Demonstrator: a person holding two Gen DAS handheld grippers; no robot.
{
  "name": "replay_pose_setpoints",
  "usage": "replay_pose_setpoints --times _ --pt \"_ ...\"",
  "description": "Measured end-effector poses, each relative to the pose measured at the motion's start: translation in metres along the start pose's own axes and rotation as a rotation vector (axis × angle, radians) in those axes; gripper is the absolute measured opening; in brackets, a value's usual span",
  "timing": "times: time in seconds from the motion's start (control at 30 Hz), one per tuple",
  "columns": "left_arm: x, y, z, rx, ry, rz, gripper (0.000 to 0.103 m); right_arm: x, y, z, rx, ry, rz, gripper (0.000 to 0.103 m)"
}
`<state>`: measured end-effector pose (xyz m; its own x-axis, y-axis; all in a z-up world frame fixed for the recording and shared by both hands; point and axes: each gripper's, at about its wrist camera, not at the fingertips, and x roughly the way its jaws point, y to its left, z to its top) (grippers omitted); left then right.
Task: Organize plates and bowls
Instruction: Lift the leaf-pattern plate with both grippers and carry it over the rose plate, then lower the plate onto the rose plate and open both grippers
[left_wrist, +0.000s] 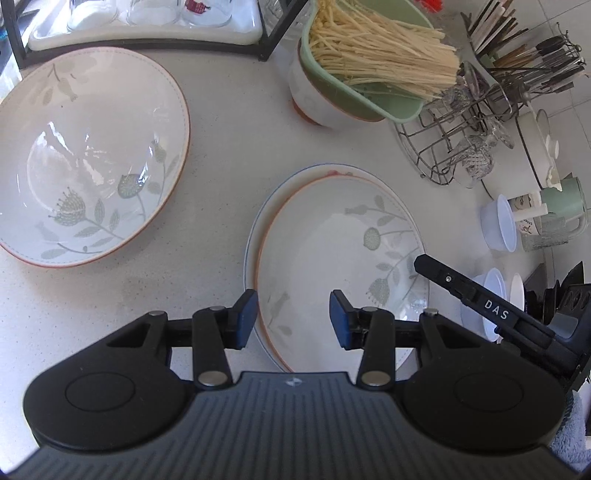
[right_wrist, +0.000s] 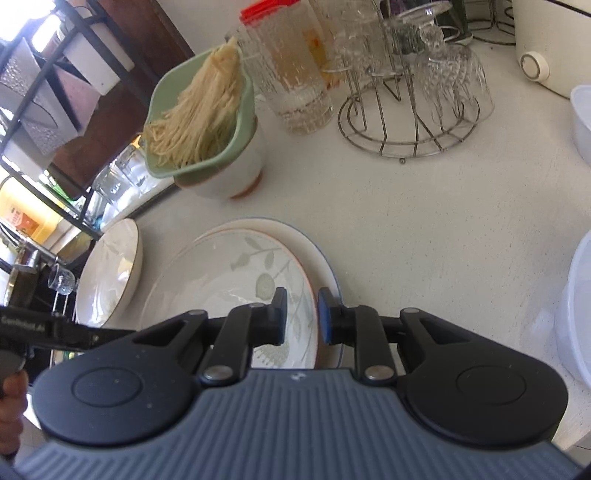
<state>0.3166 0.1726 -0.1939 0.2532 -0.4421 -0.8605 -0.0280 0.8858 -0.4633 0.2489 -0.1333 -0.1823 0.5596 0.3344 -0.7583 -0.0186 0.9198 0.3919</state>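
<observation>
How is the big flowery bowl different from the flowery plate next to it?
The big bowl is deep with tall sides; the flowery plate is shallow and nearly flat. The bowl sits alone on the counter; the flowery plate lies on top of a blue-rimmed plate. The flowery plate's rim stands between the right tongs; no tongs are near the bowl. Both are white with grey-green flowers and an orange-brown rim.

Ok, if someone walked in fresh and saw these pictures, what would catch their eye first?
Probably the big floral bowl at the left of the counter, and the floral plate stacked on a blue-rimmed plate right before both grippers. Behind them, a green colander of pale noodles sits tilted on a white bowl.
</observation>
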Motion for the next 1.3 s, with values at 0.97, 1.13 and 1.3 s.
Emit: replay_pose_setpoints --times 0.97,1.13,1.3 --pt "-0.117 -0.069 -0.019 0.209 -0.31 0.052 0.051 -0.094 0.08 0.015 -0.188 -0.2 0.055 0.022" --pt "-0.129 -0.074 -0.026 0.246 -0.327 0.043 0.051 -0.103 0.089 0.009 -0.207 -0.201 0.066 0.022" --pt "-0.145 -0.069 -0.032 0.242 -0.392 0.035 0.051 -0.108 0.094 0.003 -0.203 -0.222 0.04 0.022"
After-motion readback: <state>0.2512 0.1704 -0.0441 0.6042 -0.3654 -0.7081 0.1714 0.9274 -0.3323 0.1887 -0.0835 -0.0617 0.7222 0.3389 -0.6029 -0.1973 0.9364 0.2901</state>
